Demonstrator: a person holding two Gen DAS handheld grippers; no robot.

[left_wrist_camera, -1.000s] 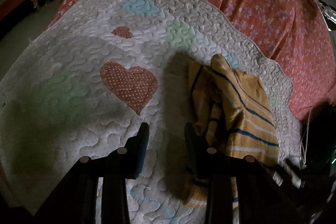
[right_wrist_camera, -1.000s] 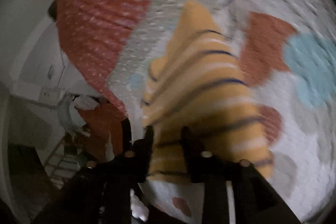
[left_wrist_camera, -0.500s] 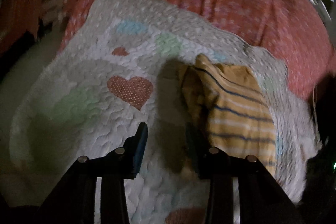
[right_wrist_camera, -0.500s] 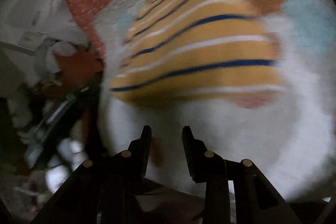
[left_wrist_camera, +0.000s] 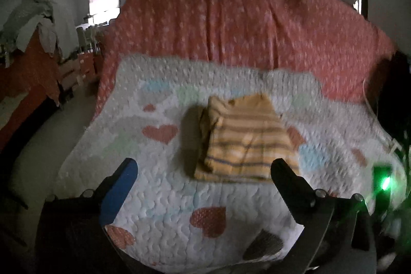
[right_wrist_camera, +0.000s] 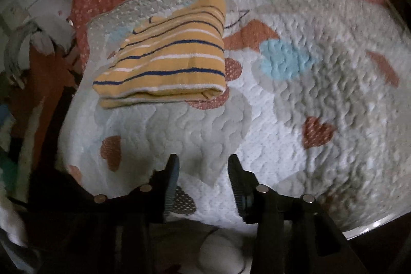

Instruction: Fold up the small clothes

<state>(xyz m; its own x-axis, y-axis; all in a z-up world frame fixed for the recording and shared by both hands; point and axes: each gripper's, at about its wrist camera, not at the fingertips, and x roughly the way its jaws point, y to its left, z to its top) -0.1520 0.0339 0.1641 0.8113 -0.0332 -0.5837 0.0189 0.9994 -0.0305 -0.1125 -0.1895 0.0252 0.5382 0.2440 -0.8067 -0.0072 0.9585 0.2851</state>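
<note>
Folded yellow striped garment [left_wrist_camera: 244, 143] lies flat on the white heart-patterned quilt [left_wrist_camera: 164, 191], which sits on a red floral bedspread [left_wrist_camera: 231, 22]. Left gripper [left_wrist_camera: 204, 171] jaws opening, spread wide, nothing between them, garment just beyond the tips. Right gripper [right_wrist_camera: 204, 166] jaws also opening, narrower gap, empty, well short of the garment [right_wrist_camera: 167, 58]. Left view alone shows the room: window [left_wrist_camera: 104, 0], clothes heap [left_wrist_camera: 28, 19], green light [left_wrist_camera: 384, 182] at right. Right view alone shows the garment's stacked folded edge and navy stripes sharply.
</note>
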